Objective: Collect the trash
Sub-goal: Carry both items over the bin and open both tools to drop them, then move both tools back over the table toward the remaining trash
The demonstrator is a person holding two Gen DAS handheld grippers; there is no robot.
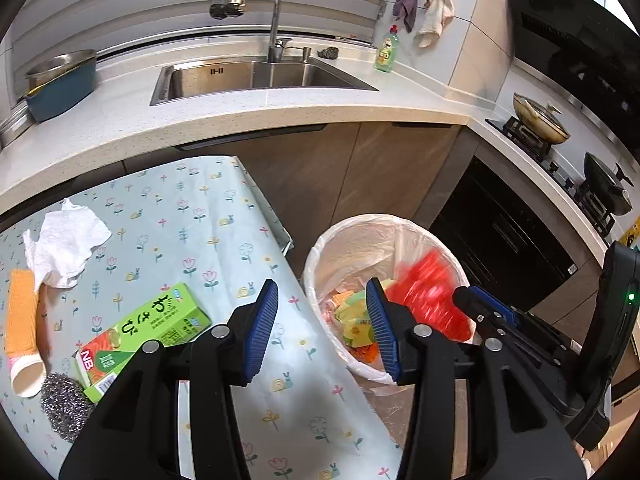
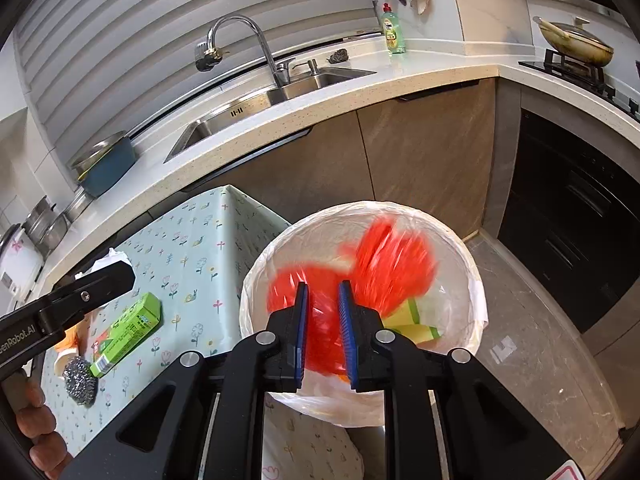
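While both hand-held grippers hang over the lined trash bin [image 2: 478, 280], a red plastic wrapper [image 2: 394, 260] shows as a blur inside the bin's mouth, apart from either pair of pads. The left hand-held gripper [image 1: 322, 326] has its blue pads spread, nothing between them; it sits above the edge of the table [image 1: 304, 408] where the flowered cloth meets the bin. The right hand-held gripper [image 2: 323, 330] is directly over the bin with its jaws only narrowly parted, and red wrapper shows behind the gap; the pads do not appear to press on it (motion blur makes this hard to be sure of).

Inside the bin, on the white liner, lie yellow-green wrappers [image 2: 416, 318] and some orange scraps [image 1: 366, 354] below the red one.

Still on the table: a green wasabi box [image 1: 148, 334] lying flat, a steel wool scourer [image 1: 64, 404] touching the box's near end, a crumpled white paper towel [image 1: 64, 244] farther back, and an orange-sleeved paper cup [image 1: 24, 340] on its side at the left edge, just beside the scourer.

Behind the table runs a kitchen counter with a steel sink [image 1: 256, 78], a curved faucet [image 1: 268, 8], and a green dish-soap bottle [image 1: 387, 50]. Fingers of the person's hand [image 2: 36, 428] show at the lower left of the right wrist view.
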